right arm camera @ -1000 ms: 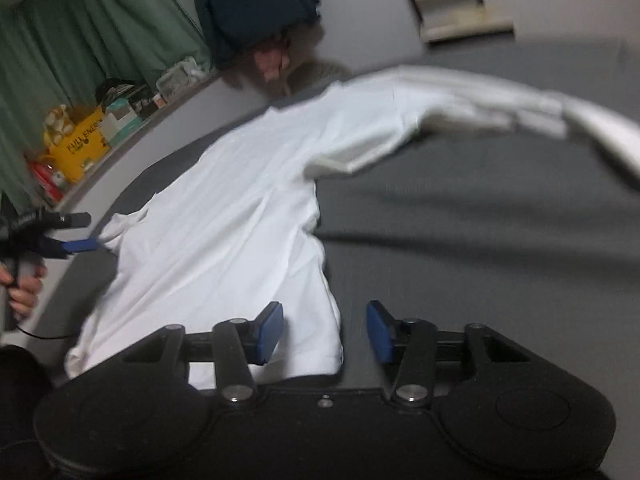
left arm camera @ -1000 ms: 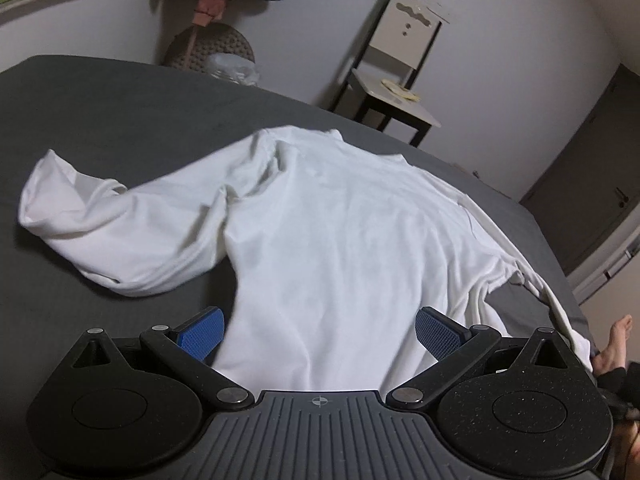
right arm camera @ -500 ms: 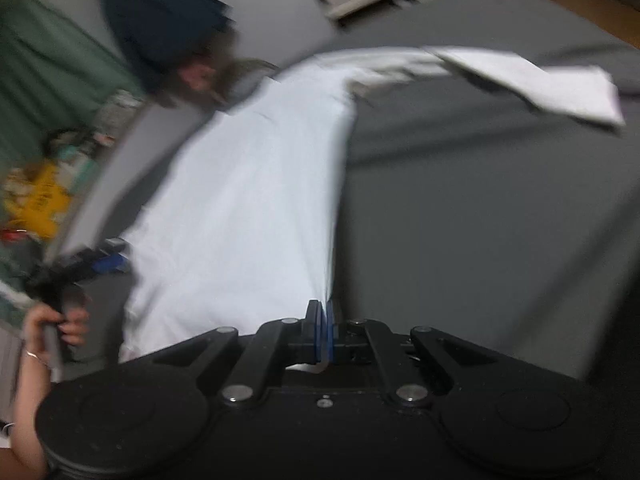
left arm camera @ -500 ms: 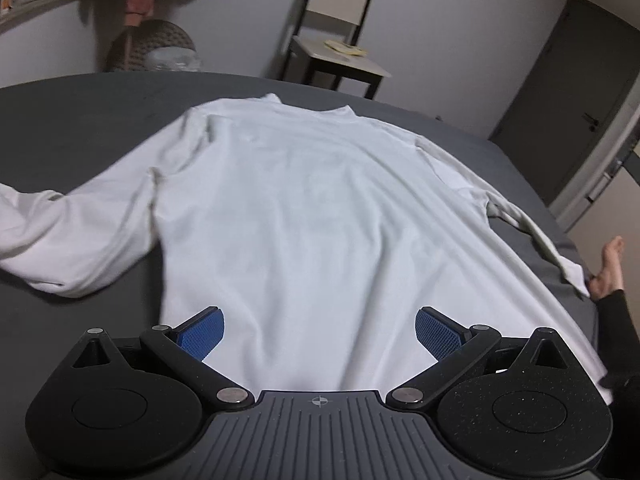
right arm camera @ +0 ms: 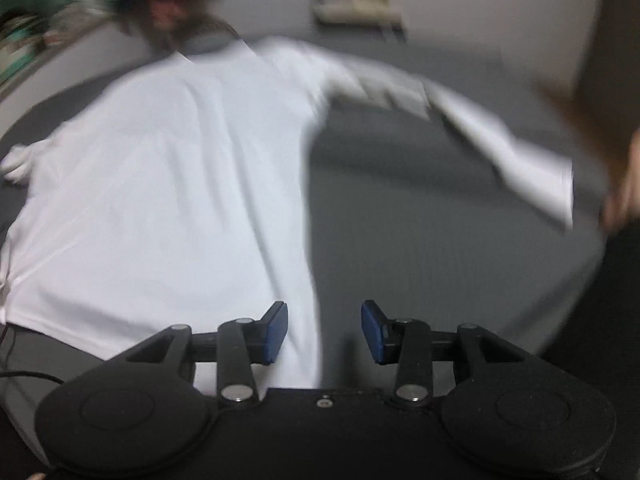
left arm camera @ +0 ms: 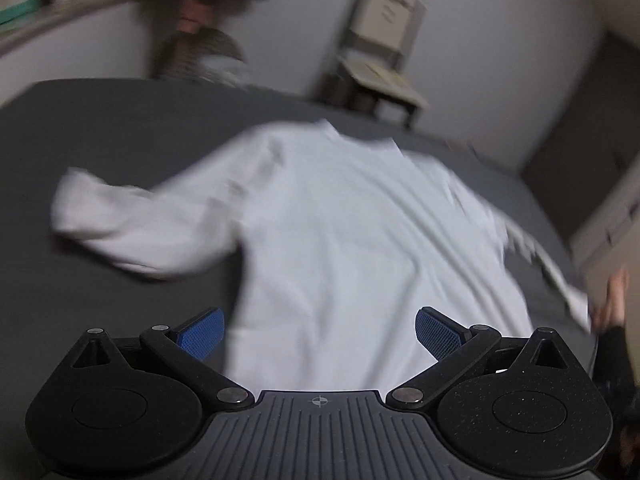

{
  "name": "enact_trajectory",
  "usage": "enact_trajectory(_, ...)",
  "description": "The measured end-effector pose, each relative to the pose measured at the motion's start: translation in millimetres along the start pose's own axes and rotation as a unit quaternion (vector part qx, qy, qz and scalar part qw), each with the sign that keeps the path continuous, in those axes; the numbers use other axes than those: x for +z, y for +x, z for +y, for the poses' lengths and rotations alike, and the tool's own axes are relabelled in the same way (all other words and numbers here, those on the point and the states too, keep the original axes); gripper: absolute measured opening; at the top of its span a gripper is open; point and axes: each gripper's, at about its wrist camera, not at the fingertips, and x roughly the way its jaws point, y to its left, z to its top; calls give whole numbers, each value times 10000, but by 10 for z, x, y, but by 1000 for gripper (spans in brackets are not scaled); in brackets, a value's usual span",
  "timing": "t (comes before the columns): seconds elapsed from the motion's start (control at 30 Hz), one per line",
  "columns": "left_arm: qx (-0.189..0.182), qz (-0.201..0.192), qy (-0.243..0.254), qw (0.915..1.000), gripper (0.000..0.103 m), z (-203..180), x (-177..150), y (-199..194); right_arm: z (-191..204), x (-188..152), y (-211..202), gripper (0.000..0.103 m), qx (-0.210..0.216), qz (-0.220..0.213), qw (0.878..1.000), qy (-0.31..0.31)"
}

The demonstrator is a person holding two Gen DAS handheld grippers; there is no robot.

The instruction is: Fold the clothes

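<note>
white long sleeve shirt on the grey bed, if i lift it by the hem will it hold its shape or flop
Probably flop: the white long-sleeved fabric shirt lies flat with soft wrinkles, and one sleeve is bunched. It looks thin, so likely light. On the grey bed sheet it would likely drag and rumple rather than slide whole.

A wide bed covered in a smooth dark grey sheet (left arm camera: 120,128) carries a single white long-sleeved fabric shirt (left arm camera: 360,248), spread flat with its body smoothed out and both sleeves stretched sideways across the grey surface, the frames blurred.

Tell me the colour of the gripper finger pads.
Blue pads, clearest in the right wrist view.
</note>
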Motion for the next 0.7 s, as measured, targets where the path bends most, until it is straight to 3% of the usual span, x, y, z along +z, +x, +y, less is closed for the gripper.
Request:
enact_trajectory(0.13, 416, -317, -234, 9984, 102, 274, 101, -499, 510, 101, -310, 47, 1078, -612, 9893, -767)
enact_trajectory(0.23, 1217, -644, -65, 9905, 102, 456, 278, -1305, 773, 202, -531, 52, 1960, -778, 9717, -1065)
enact_trajectory(0.3, 1707, -826, 19, 9818, 102, 556, 403, -1861, 948, 270, -678, 73, 2539, -886, 9549, -1259)
enact_trajectory(0.4, 1597, -837, -380, 9829, 102, 594, 458, -2476, 1214, 347, -720, 73, 3259, -812, 9312, -1418)
enact_trajectory(0.47, 1516, -842, -650, 9827, 102, 619, 493, -2884, 1467, 331, -484, 73, 3435, -490, 9289, -1297)
enact_trajectory(0.57, 1492, -587, -710, 9845, 102, 553, 401, -3213, 1875, 237, -65, 71, 3260, -124, 9397, -1030)
enact_trajectory(0.7, 2210, -499, -154, 9739, 102, 361, 267, -3602, 2172, 143, 446, 70, 2915, 329, 9549, -456)
